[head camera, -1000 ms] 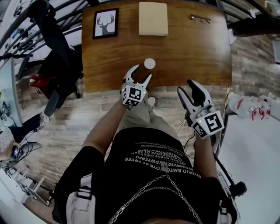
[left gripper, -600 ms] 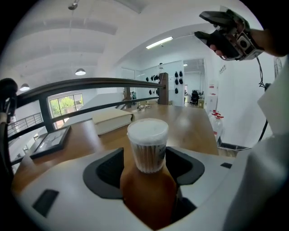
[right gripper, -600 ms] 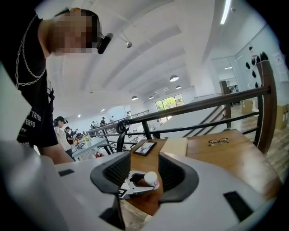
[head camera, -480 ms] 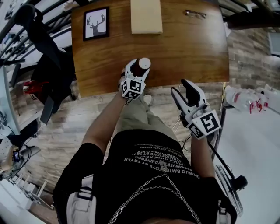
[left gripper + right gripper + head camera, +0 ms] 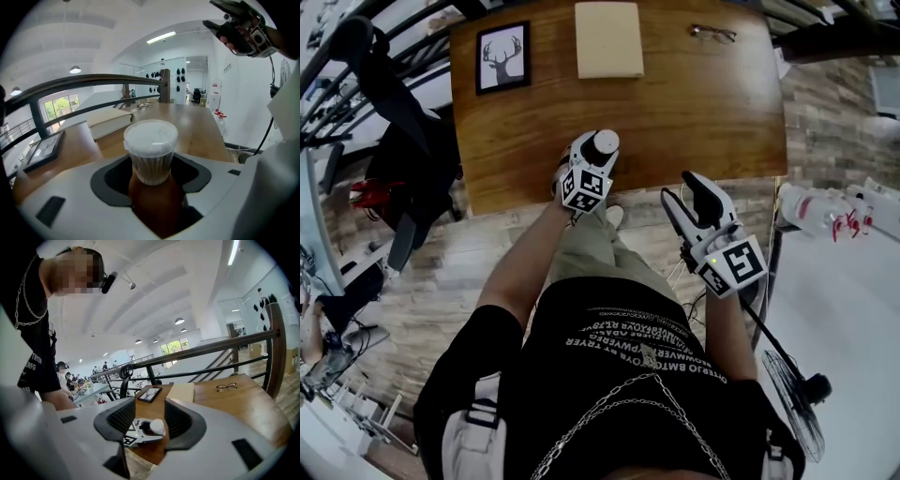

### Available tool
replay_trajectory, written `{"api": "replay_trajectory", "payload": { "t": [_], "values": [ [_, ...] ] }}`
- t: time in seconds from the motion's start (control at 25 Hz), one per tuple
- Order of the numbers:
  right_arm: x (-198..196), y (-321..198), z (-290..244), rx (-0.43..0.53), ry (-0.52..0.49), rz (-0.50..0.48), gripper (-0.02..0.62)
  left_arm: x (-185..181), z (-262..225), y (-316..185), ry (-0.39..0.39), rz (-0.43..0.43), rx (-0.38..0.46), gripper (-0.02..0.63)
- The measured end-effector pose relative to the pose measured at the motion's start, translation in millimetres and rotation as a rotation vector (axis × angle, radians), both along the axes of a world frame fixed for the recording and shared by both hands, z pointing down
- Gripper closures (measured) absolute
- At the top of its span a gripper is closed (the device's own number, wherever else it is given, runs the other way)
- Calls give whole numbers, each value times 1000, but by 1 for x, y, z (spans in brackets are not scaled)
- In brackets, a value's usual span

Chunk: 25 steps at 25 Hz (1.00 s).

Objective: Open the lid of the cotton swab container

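Standing person seen from above, working at a brown wooden table (image 5: 703, 103) with a two-jaw tool in each hand.

(a) Left gripper (image 5: 598, 150), white with a square-marker cube, reaches over the near edge of the table. Its jaws are closing around the small clear ribbed plastic cotton swab container (image 5: 151, 154). The container stands upright between them on the tabletop, close to the near edge and roughly mid-width. A narrow dark gap shows on either side of the container, so the pads are not pressing on it. The round frosted white lid (image 5: 151, 135) sits on top of the container, closed.

(b) Right gripper (image 5: 147, 420), of the same make, is held off the table on the person's right, above the plank floor and well apart from the container. Its ribbed dark pads (image 5: 121, 416) stand apart with nothing gripped. Through the gap the left gripper and the container show in the distance.

(c) Other items at the far side of the table: a black-framed picture of a deer (image 5: 502, 56) at the left corner, a pale beige closed book (image 5: 608, 39) near the middle, and a pair of thin-rimmed spectacles (image 5: 712, 34) to the right.
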State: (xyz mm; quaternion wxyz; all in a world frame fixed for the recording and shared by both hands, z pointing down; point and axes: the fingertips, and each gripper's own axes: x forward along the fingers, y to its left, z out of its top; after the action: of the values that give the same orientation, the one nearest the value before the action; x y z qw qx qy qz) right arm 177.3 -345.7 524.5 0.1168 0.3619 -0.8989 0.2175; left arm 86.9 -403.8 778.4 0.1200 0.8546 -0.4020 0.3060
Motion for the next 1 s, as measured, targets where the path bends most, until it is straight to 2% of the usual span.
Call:
{"api": "replay_trajectory", "payload": {
  "t": [0.2,0.48,0.76,1.0],
  "values": [
    [2,-3,-5,18,2,3,413,-8,-30,0,38,9,-11,334],
    [3,-7,-21,51,-16,-3,413,-15,-102,-6,94,27,15,334],
    [-3,-5,-42,92,-42,-26,413,-9,-165,6,47,122,6,337],
    [-3,4,-56,109,-46,-55,413,5,-226,22,20,194,45,337]
  ]
}}
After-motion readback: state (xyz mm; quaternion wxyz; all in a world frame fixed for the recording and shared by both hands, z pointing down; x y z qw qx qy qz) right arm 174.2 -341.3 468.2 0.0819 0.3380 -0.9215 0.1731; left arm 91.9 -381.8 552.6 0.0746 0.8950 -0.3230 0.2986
